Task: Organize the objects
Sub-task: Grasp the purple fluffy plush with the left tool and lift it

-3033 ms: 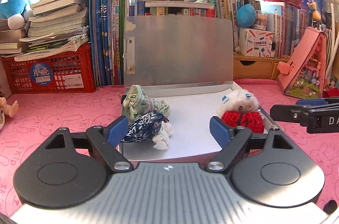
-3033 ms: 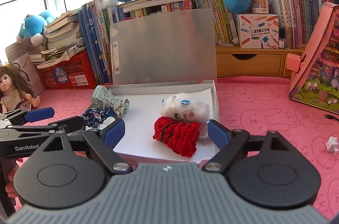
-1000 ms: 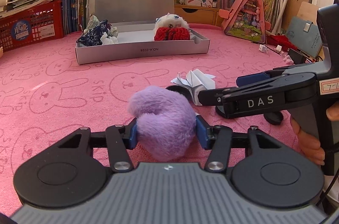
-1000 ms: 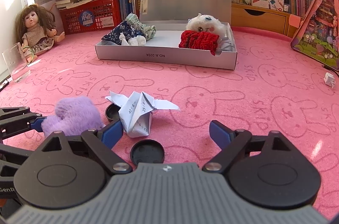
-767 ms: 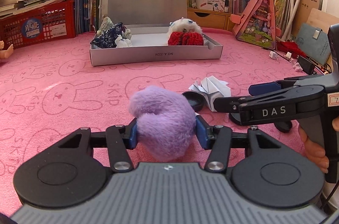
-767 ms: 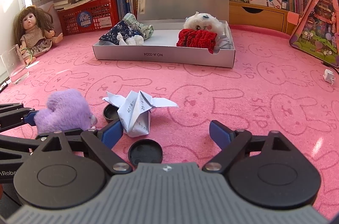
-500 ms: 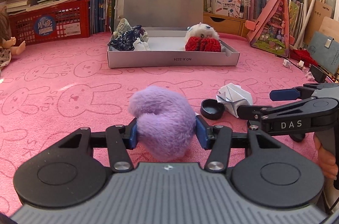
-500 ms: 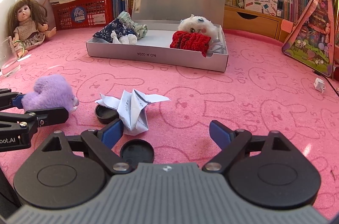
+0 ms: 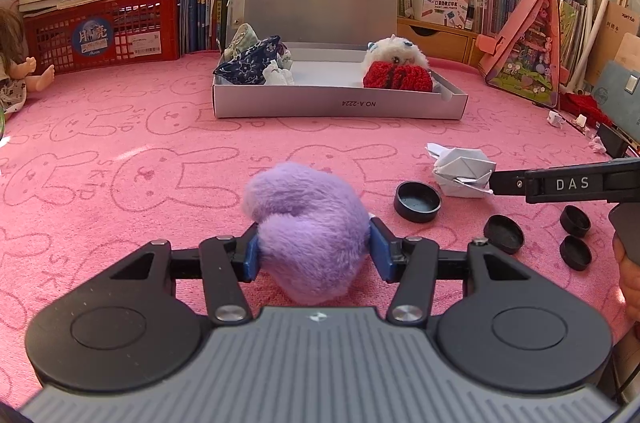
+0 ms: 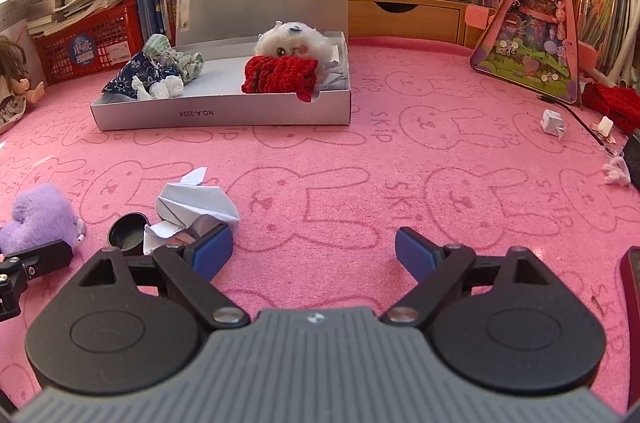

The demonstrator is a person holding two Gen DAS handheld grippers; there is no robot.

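A pink mat (image 9: 120,143) printed with rabbits and the word "SKIP" is covering the table, with books, plush toys and a red crate (image 9: 100,31) lining the back. The left gripper (image 9: 314,255) is pinching a purple plush (image 9: 308,223) between its blue pads, which are pressing into the fur on both sides, just above the mat. The right gripper (image 10: 314,257), marked "DAS" on its side, is standing wide open with nothing between its jaws; its left pad is sitting just beside a folded paper (image 10: 196,211). A black cap (image 9: 417,201) is lying next to the paper, with three more caps near the right gripper. Farther back, a grey box (image 9: 340,103) labelled "NO.A-2224", its lid upright, is holding a blue floral cloth (image 9: 246,63) at one end and a white plush (image 9: 394,49) with a red knit (image 9: 396,77) at the other. A doll (image 10: 12,83) is sitting at the far left.
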